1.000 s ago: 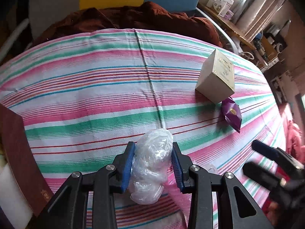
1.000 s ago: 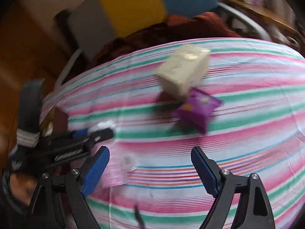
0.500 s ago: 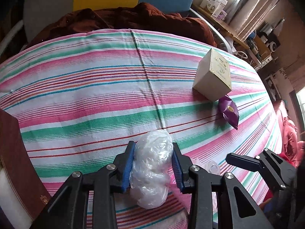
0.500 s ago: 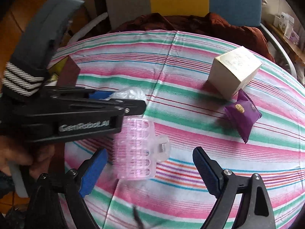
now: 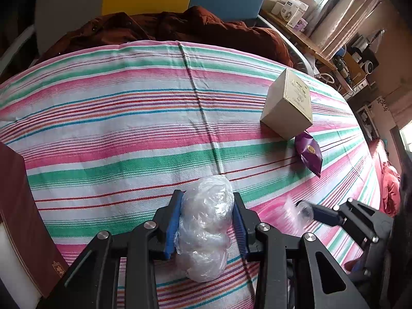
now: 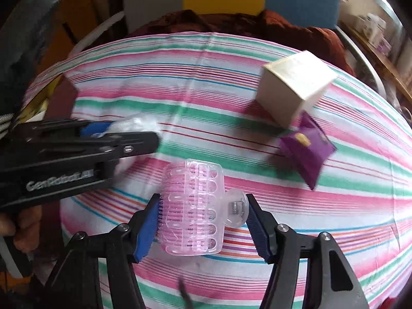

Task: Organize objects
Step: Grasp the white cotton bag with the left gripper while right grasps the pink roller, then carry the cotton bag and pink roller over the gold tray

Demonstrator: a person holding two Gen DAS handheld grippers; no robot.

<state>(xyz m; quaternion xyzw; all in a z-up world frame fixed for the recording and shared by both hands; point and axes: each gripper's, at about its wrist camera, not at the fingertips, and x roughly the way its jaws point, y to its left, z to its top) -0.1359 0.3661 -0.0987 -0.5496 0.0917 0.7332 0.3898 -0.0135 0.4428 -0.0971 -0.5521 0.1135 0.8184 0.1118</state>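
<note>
Two grippers worked over a striped cloth.

The left gripper pinched a crinkly clear plastic bag; its side read "GenRobot.AI". At six o'clock the right gripper, jaws just closing, pressed a ribbed translucent pink hair clip. At two o'clock stood a cream cardboard box beside a glossy purple sachet.

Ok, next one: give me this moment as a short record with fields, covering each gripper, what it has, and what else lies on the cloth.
left gripper: shut on the clear plastic bundle
right gripper: jaws just closing around the pink hair clip, pads at its sides
striped cloth: covers the surface
beige box: on the cloth, right side
purple packet: beside the box, nearer the camera
</note>
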